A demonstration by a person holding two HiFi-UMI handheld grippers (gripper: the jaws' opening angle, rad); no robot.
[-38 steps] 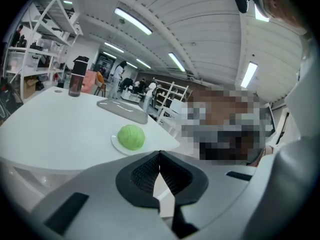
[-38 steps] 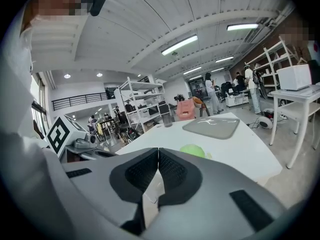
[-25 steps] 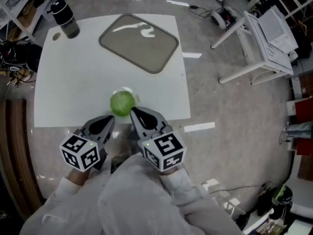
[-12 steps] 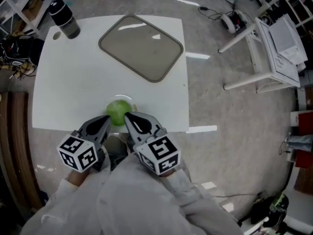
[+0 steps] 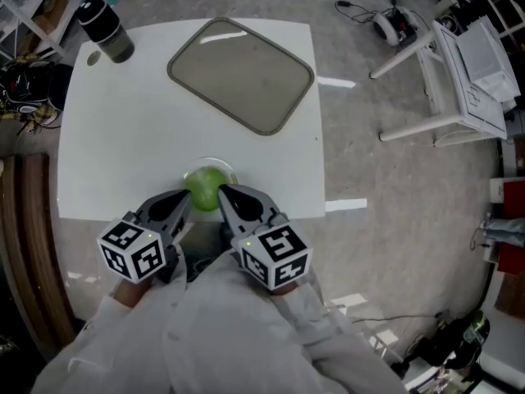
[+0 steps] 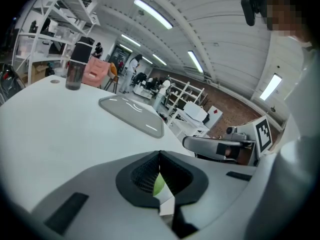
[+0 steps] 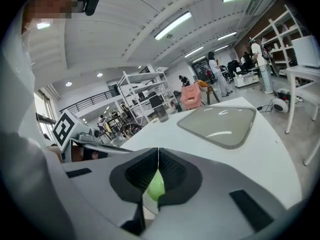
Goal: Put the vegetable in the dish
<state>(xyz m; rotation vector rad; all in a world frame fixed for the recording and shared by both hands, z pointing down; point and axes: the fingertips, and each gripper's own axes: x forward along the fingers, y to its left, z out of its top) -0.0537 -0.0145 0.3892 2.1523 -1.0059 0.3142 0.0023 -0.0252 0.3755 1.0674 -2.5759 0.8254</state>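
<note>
A round green vegetable (image 5: 205, 185) lies on the white table (image 5: 123, 138) close to its near edge. The dish, a grey rounded tray (image 5: 240, 74), lies empty at the far side of the table. My left gripper (image 5: 189, 197) and right gripper (image 5: 221, 191) point at the vegetable from the near side, their tips right beside it, left and right. Both are shut with nothing between the jaws. In the left gripper view the shut tips (image 6: 160, 154) meet, and a sliver of the vegetable (image 6: 158, 185) shows through the gap behind them. The right gripper view shows the same vegetable (image 7: 155, 186).
A dark bottle (image 5: 104, 28) stands at the table's far left corner. A white stand with papers (image 5: 443, 64) and cables are on the floor to the right. Shelving with clutter (image 5: 25, 23) lines the left side.
Both grippers have moved a little forward and down, so their shut tips now sit closer to the vegetable. The vegetable and the dish have not moved.
</note>
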